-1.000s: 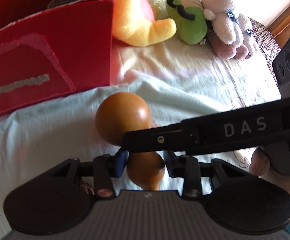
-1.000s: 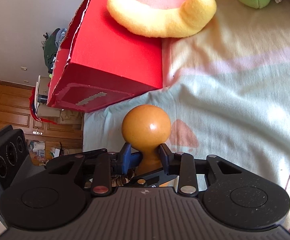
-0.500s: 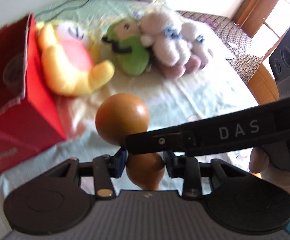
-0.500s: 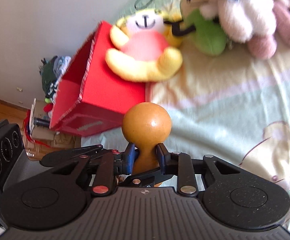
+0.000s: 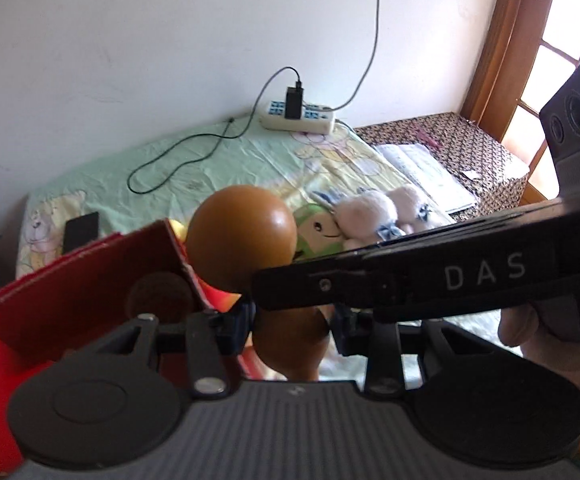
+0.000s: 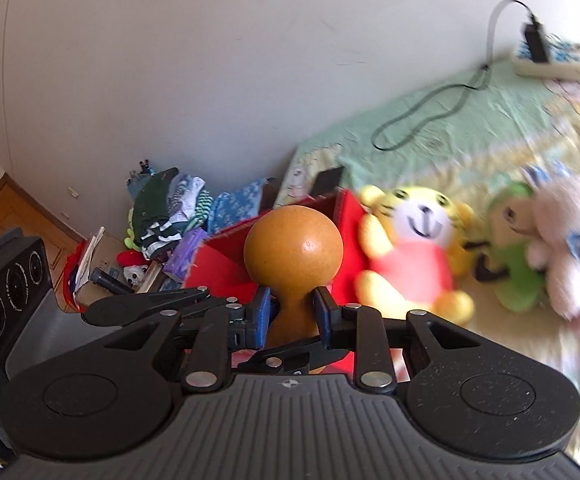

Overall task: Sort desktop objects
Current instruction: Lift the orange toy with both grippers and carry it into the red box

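Gourd before box, plush toys right.

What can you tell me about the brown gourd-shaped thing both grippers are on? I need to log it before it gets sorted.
The gourd is glossy orange-brown, smooth and hard-looking, perhaps wood or a dried gourd. It has a round top bulb, a narrow waist and a fuller lower bulb. It stands upright, raised in front of the open red box. The right gripper pinches its waist; the left gripper clamps the lower bulb. Its base is hidden.
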Demonstrator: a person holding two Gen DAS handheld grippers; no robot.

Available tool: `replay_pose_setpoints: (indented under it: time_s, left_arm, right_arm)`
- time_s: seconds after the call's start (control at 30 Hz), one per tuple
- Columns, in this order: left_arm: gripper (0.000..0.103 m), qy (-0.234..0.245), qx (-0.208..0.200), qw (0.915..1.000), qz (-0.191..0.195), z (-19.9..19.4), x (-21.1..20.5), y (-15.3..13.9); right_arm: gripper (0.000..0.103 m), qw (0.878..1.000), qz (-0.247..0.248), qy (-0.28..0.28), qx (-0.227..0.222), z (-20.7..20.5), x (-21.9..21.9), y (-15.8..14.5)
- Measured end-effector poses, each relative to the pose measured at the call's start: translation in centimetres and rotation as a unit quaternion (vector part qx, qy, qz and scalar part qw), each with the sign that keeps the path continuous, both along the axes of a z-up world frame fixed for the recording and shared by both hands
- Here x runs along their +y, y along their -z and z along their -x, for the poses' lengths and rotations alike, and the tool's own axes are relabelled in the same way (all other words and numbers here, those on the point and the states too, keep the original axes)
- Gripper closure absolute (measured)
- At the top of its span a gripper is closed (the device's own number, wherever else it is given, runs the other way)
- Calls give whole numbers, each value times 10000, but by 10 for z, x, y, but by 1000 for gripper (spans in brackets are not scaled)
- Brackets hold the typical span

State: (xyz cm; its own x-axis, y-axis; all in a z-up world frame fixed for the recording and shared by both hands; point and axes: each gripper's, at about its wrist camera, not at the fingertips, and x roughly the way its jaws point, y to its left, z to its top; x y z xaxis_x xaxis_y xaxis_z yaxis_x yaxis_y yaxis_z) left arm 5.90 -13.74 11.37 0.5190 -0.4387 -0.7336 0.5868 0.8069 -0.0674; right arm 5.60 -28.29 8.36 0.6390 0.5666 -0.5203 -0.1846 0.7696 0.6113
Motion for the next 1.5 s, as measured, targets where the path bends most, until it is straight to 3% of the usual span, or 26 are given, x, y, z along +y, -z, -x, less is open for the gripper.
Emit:
replay_pose_setpoints:
  time_s: [0.17, 0.4, 0.53, 0.73, 1.0, 1.33, 1.5]
  left_arm:
    - [67, -180, -2, 9998, -113, -30, 52, -5]
    - [67, -277, 574, 9974, -349, -74, 101, 43]
    - [67, -229, 866, 9939, -650, -90, 105, 76]
    - [67, -185, 1450, 9871, -651, -112, 113, 104]
    - [66, -268, 2246, 9703, -857, -131, 118, 133]
    - [66, -348, 2562, 9605, -1027, -133, 115, 143]
    - [59, -524, 2483, 9628, -927, -130, 120, 139]
  right_arm:
    - [75, 9989, 310, -316, -132, -41, 52, -2]
    - [75, 9947, 620, -679, 465, -97, 106, 42]
    - [75, 9903, 796, -733, 873, -117, 123, 71]
    - [76, 9821, 950, -845, 1392, -137, 135, 97]
    - [83, 9691, 1329, -936, 1858, -152, 152, 118]
    - [83, 9595, 1546, -851, 2197, -156, 156, 131]
    - [82, 9614, 1587, -786, 2104, -156, 155, 130]
